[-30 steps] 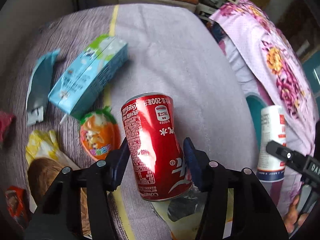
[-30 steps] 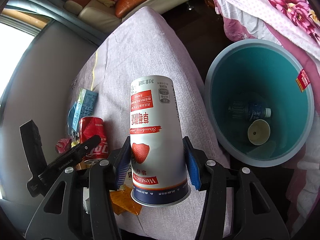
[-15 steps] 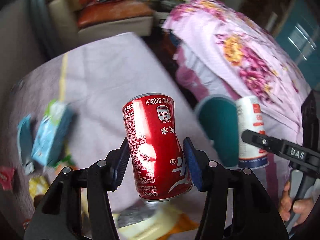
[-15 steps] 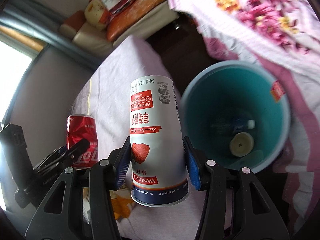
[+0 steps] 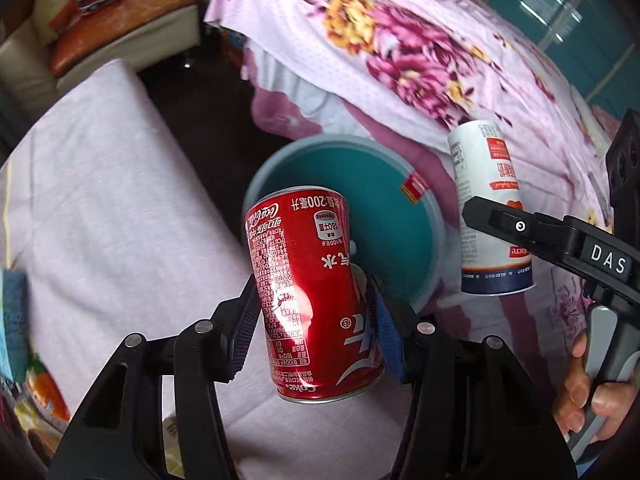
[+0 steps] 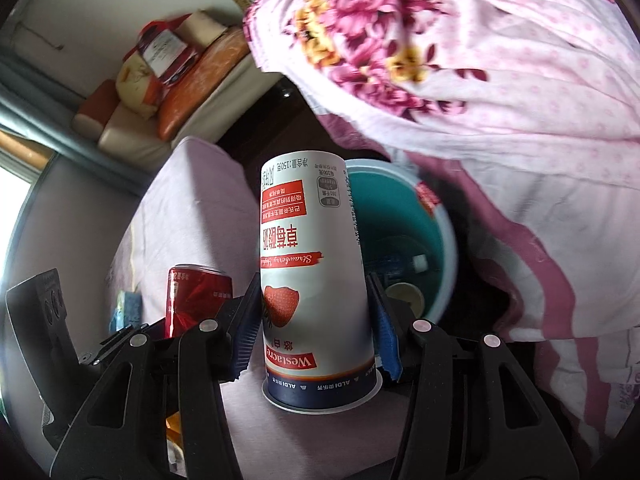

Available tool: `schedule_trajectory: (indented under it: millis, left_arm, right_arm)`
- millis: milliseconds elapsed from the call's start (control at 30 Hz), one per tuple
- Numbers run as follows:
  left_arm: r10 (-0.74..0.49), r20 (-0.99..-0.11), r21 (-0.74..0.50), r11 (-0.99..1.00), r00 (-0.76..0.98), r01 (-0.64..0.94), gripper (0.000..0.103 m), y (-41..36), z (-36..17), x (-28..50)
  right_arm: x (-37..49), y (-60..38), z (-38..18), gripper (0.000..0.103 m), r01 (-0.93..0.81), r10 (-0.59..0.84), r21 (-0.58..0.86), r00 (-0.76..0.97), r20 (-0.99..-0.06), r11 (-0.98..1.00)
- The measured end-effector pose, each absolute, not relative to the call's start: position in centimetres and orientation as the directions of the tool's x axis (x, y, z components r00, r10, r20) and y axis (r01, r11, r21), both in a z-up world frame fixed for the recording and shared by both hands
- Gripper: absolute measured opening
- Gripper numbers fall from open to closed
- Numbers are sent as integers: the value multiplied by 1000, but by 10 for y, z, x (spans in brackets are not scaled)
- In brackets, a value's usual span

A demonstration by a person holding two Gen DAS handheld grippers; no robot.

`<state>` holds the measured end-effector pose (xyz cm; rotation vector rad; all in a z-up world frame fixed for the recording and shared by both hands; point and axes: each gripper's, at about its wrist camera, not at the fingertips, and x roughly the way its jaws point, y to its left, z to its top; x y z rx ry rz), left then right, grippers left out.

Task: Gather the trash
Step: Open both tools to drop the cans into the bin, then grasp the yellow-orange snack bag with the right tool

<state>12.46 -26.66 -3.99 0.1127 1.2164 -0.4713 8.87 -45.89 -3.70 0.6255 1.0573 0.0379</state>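
My left gripper [image 5: 314,324] is shut on a red cola can [image 5: 308,292], held upside down in the air at the near edge of a teal bin [image 5: 400,236]. The right gripper [image 6: 316,320] is shut on a white strawberry yoghurt cup [image 6: 312,272], also inverted. That cup [image 5: 490,216] hangs to the right of the bin in the left wrist view, with a hand on the gripper's handle. In the right wrist view the bin [image 6: 440,216] lies just behind the cup and holds a plastic bottle [image 6: 400,266] and a small round lid [image 6: 404,298]. The red can [image 6: 196,296] shows to the cup's left.
A table under a lilac cloth [image 5: 100,208] lies to the left, with a blue carton [image 5: 12,320] and wrappers at its left edge. A floral pink bedspread [image 5: 420,60] rises behind and right of the bin. A sofa with cushions [image 6: 176,80] stands at the back.
Both grippers have carried their can and cup from over the littered table toward the bin. The bin now fills the middle of the left wrist view; the table trash has slid off to the left.
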Motion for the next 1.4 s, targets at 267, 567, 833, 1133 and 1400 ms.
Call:
schedule_trajectory:
  millis: [267,567,833,1133,1400]
  left_arm:
    - [-280,-928,-156,890,244,429,59,-282,-51,131]
    - [-276,-929,-162,902,246,400,78,-265,-52,132]
    - [-291,-919,-187,915,265,357,90,-235,-41,124]
    - [-314,-908,-233,929,277,289,90,-195,-34,115]
    - [-311,-902,-248,941,298,230,91,-152,-31,104]
  right_arm:
    - [92,-467,-47,48,277,308,479,486,-818,833]
    - [95,-457,-52,48,272,316,474,467,-826,837]
    - [100,-444,-53,49,262,317,458,442,-839,849]
    - [101,-423,-48,71,253,320,450,425,-847,856]
    - [98,-389,-38,76,218,297,408,408,-863,886]
